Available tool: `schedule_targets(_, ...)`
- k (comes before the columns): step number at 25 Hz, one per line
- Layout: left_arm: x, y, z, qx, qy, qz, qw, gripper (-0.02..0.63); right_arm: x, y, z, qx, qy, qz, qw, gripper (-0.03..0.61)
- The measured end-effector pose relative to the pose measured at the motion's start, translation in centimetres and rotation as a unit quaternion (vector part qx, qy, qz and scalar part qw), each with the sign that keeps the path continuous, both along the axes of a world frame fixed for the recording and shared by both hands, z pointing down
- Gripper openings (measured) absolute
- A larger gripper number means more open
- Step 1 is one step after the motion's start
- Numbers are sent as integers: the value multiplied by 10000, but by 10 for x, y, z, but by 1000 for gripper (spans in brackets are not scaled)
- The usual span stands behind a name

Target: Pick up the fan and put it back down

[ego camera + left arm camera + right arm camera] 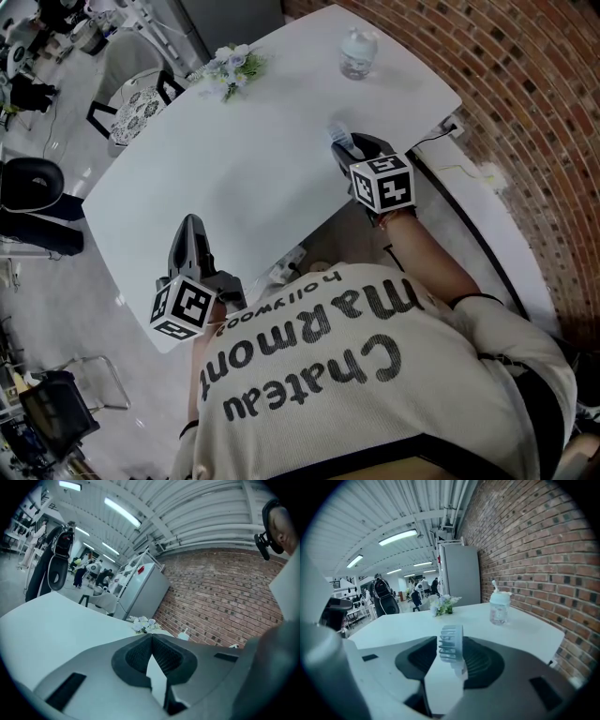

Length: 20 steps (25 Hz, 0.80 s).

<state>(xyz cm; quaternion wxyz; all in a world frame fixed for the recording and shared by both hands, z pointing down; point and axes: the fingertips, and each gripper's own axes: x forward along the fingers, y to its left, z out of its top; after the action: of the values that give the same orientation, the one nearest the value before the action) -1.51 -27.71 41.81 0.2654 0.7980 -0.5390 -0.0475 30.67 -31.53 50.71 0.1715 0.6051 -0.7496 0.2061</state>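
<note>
A small white handheld fan (pixel 339 135) stands near the right front edge of the white table (pixel 253 178). My right gripper (pixel 345 144) reaches onto the table from that edge with its jaws around the fan. In the right gripper view the fan's ribbed head (pixel 451 643) is edge-on and fills the gap between the two dark pads (pixel 480 660), so the right gripper (pixel 451 652) is shut on it. My left gripper (pixel 190 225) rests at the table's near left edge, shut with nothing in it. In the left gripper view its (pixel 151 637) pads meet at the tip.
A clear bottle with a pale cap (pixel 357 52) stands at the far right of the table. A small bunch of flowers (pixel 231 67) lies at the far edge. A chair (pixel 136 103) stands beyond the table, and a brick wall (pixel 534 112) runs along the right.
</note>
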Motion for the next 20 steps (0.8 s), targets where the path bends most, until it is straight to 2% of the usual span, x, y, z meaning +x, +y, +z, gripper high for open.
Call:
schedule_targets(14, -8, -2, -2, -7, 28, 17, 10000, 2, 5, -1, -6, 24, 28, 186, 9998, 189)
schedule_targets(20, -11, -7, -1, -49, 54, 105, 9999, 2, 7, -1, -14, 146, -229, 416, 9988, 192)
